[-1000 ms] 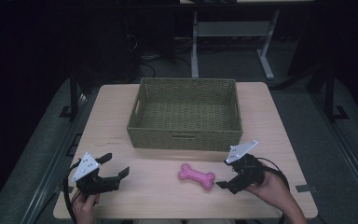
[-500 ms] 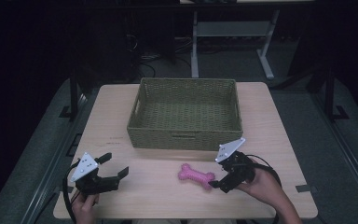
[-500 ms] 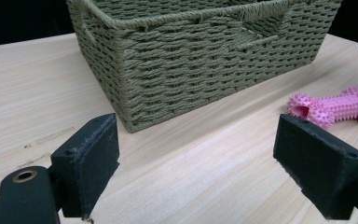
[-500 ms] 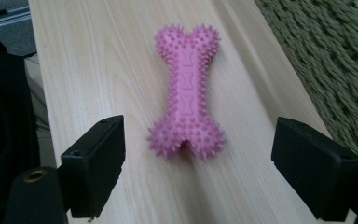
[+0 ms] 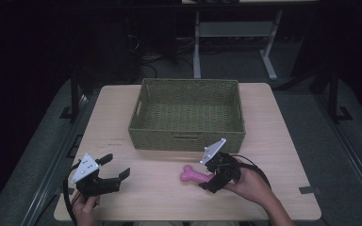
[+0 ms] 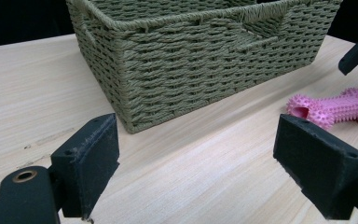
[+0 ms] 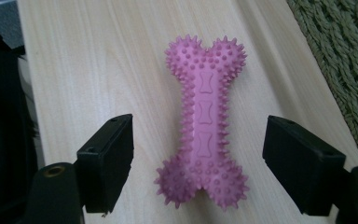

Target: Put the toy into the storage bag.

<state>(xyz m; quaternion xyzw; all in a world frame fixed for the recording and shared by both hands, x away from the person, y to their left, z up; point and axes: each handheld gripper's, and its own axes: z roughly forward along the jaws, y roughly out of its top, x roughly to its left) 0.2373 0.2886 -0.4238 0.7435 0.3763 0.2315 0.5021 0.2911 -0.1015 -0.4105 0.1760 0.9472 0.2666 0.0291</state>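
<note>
Right gripper view: bone toy (image 7: 203, 126) between claw (image 7: 205, 172) jaws

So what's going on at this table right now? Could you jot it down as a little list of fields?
Surface: wooden table
Container: woven green basket, nothing visible inside
Toy: pink spiky bone, lying flat on the table in front of the basket
Right gripper: jaws on either side of the bone, gaps on both sides, not pressing yet; they have just been closing
Left gripper: jaws apart, nothing between them, held over the table away from the bone
Likely next: the right jaws close on the bone, probably to put it in the basket
</note>
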